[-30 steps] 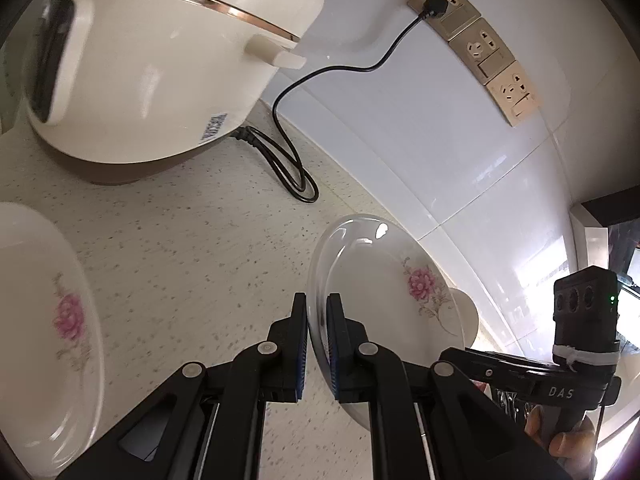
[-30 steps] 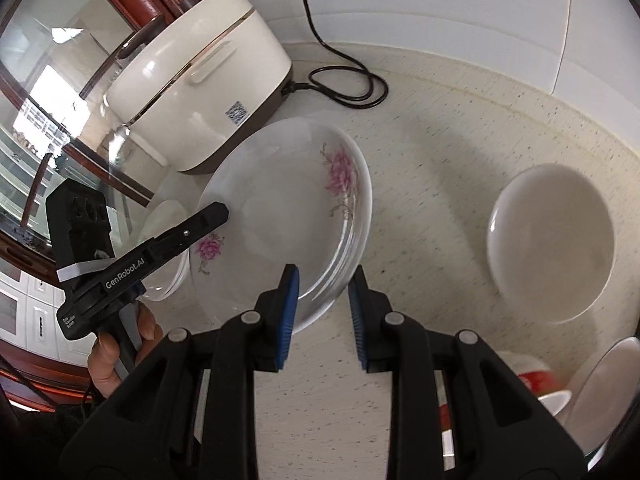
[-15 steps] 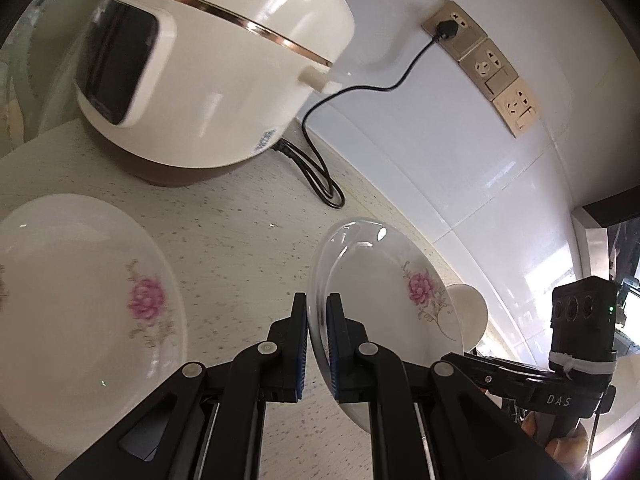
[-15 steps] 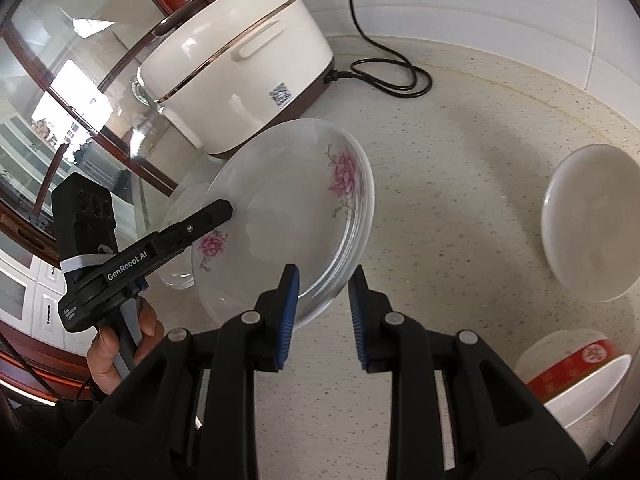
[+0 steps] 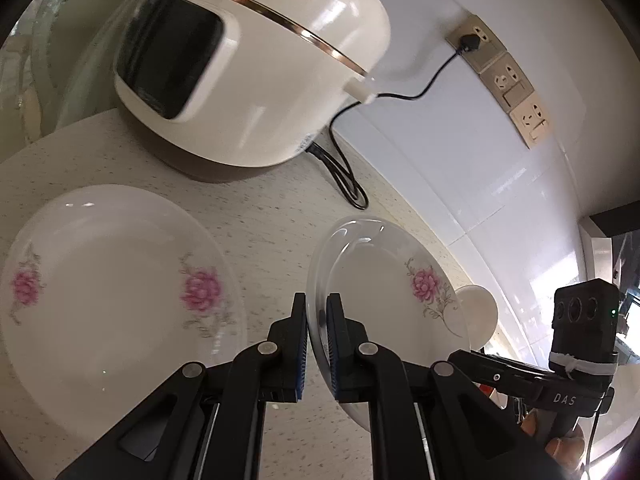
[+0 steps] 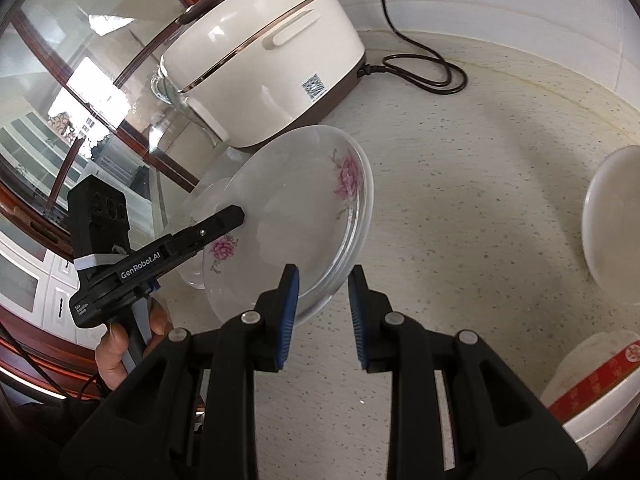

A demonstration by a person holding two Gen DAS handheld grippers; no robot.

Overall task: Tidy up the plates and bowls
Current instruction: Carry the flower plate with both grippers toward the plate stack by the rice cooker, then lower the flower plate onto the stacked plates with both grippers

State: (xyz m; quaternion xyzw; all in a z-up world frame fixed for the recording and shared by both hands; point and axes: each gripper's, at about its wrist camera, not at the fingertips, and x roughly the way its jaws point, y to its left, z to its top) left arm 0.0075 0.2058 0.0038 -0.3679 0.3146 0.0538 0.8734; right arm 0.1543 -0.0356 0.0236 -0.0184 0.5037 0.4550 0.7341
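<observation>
Left wrist view: left claw is clamping the near rim of a flowered plate, pads pressing both faces, plate tilting on edge above the speckled worktop. Rice cooker is the landmark: held plate is hanging in front of it and off to its right, clear of its body. Second flowered plate is lying flat on the worktop just in front of the cooker, left of the held one. Small white bowl is peeking out behind the held plate. Cooker cord is looping on the worktop beside the cooker base.

Right wrist view: right claw is sitting with its fingers apart, straddling the lower edge of the same held plate; can't tell if the pads are touching it. Left claw is showing at the plate's far-left rim. Plate is hanging in front of the cooker. White bowl is resting on the worktop well right of the cooker, and a red-banded bowl is sitting nearer the camera than that.
</observation>
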